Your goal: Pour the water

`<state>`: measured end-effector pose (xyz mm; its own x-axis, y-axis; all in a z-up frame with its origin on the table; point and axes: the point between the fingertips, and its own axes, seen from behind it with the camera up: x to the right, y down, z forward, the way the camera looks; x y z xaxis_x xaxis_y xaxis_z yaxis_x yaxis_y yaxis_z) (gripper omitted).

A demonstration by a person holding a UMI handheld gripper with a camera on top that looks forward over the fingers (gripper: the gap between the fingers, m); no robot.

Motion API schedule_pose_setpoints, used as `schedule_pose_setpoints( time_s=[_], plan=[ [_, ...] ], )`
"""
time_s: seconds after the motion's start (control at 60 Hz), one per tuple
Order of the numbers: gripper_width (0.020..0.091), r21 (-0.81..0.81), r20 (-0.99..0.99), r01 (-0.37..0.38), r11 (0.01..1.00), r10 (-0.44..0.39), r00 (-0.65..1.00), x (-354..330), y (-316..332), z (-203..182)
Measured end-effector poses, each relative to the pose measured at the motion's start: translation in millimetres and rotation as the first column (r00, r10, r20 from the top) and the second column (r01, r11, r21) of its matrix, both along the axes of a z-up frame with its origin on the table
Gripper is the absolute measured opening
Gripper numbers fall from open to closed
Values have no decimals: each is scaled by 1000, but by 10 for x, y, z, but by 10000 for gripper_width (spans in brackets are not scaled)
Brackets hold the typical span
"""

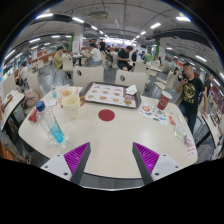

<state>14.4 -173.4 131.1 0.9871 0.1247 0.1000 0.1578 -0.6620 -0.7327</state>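
Note:
My gripper hangs open above the near part of a round cream table, with only bare tabletop between its purple pads. A clear bottle with a blue tint stands at the left of the table, well ahead and left of the left finger. Beside it stand a red-topped cup and a pale cup. A flat red disc lies in the middle of the table, beyond the fingers.
A tray with small items lies at the far side. A red cup and small things stand at the right. Chairs ring the table. A person in dark clothes stands at the right; others are further back.

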Motion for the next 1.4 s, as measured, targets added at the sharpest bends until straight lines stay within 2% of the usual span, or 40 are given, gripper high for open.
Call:
schedule_pose_setpoints(
  time_s=[0.3, 0.4, 0.55, 0.7, 0.883, 0.95, 1.067, 1.15, 1.283, 1.333, 1.4],
  plan=[
    [853, -44, 17, 86, 995, -86, 996, -394, -206, -278],
    [855, -53, -19, 76, 996, -77, 997, -763, -406, -416],
    [855, -26, -95, 16, 1000, -19, 995, -1559, -510, -559],
    [852, 61, -152, -10, 998, 19, 988, -2227, -222, -538],
    [847, 171, -175, 93, 981, -63, 983, -2397, 375, -550],
    [780, 191, -177, 113, 975, -79, 981, -2398, 556, -606],
    [581, 209, -156, 125, 970, -94, 983, -2371, 695, -716],
    [551, 237, -151, 117, 964, -82, 985, -2353, 759, -699],
    [465, 258, -131, 106, 960, -74, 989, -2337, 768, -688],
    [410, 264, -111, 91, 960, -64, 992, -2338, 779, -679],
    [386, 261, -74, 73, 963, -55, 996, -2375, 780, -683]
  ],
)
